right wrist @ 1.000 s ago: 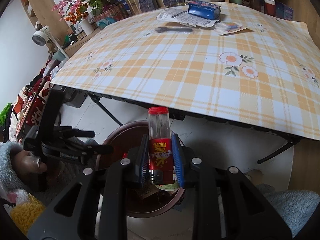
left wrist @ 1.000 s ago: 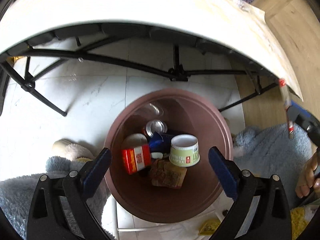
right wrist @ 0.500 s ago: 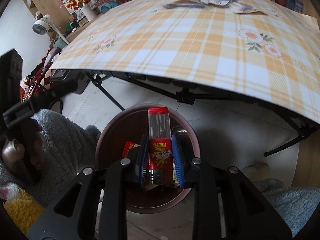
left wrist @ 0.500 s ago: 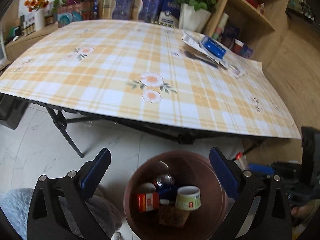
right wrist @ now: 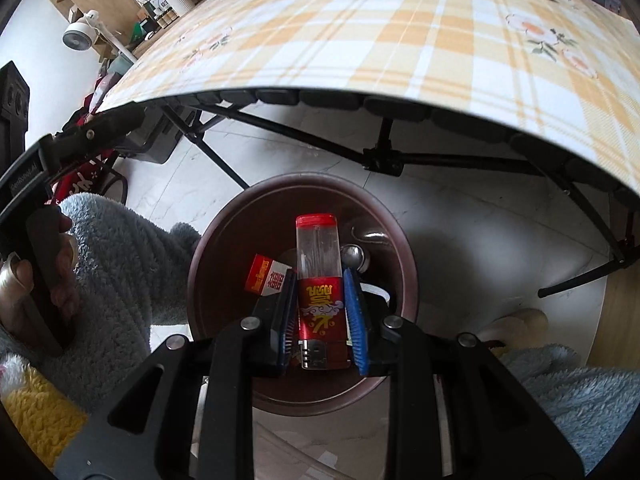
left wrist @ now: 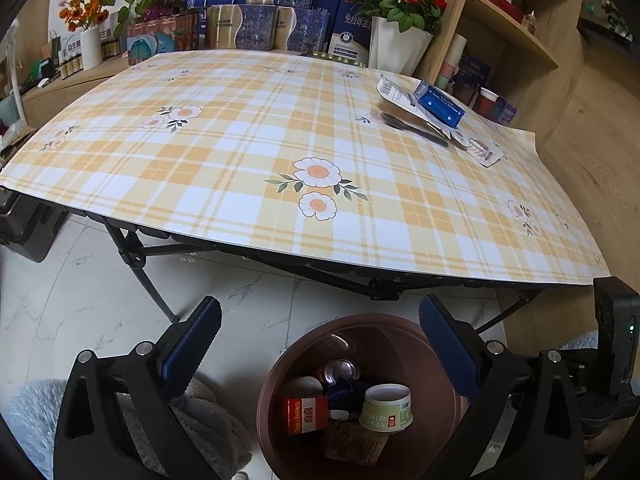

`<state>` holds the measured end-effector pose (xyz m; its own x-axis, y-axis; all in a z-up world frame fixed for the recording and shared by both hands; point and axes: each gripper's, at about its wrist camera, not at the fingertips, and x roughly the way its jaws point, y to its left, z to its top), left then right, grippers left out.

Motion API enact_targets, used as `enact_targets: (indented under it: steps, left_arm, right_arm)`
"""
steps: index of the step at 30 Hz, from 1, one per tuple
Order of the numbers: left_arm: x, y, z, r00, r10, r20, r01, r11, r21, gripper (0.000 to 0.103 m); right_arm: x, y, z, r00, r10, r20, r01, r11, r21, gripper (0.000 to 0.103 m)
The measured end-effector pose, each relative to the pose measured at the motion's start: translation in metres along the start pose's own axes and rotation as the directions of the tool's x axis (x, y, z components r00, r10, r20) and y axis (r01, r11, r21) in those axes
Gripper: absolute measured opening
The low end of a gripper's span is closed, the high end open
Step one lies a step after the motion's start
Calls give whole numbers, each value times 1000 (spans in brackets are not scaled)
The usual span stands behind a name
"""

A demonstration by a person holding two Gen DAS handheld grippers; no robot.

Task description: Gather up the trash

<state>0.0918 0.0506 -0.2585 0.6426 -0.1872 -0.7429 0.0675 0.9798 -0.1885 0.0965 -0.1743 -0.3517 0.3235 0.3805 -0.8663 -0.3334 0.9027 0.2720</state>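
Note:
A brown round trash bin stands on the white floor under the near edge of the table. Inside lie a red carton, a pale green cup, a can and other scraps. My right gripper is shut on a clear lighter with a red cap and red label, holding it over the bin's mouth. My left gripper stands wide open with nothing between its fingers, above and left of the bin, facing the table.
The plaid flowered table bears a blue box, papers and a dark utensil at its far right. Black folding legs run under it. Shelves, flowers and boxes line the back. A fuzzy grey sleeve is at the left.
My left gripper rose and tilted up from the bin towards the tabletop. My right gripper sank towards the bin with the lighter still held.

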Motion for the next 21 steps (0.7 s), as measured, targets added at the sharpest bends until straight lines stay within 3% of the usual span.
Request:
enact_targets:
  steps: [5,8,11,15,17,21]
  left_arm:
    - [2,-2,0,1000,6,-10,-6,1000,12,97]
    - [3,-4,0,1000,9,-14,-8,1000,16,97]
    - [5,-4,-1,1000,12,-19,-12,1000,17,97]
    - [6,-3,-1,1000,19,-24,-18,1000,17,97]
    - [7,-3,-1,999,21,-28,-20,1000,19,97]
    - [8,-4,-1,999,22,-30,-22,999,25,97]
  right_arm:
    - [7,2,0,999,2,-32,-2,1000,-10,29]
    - [8,5,-1,999,-1,-39,0,1000,-24,37]
    - [7,6,0,999,-17,-28,17,999,-28,54]
    - [-2,6,3,998,-57,18,58,998,-27,86]
    - [-10,6,6,995,-85,60,87,996,-26,96]
    - [-22,3,14,980,-159,124,161,987,-10,97]
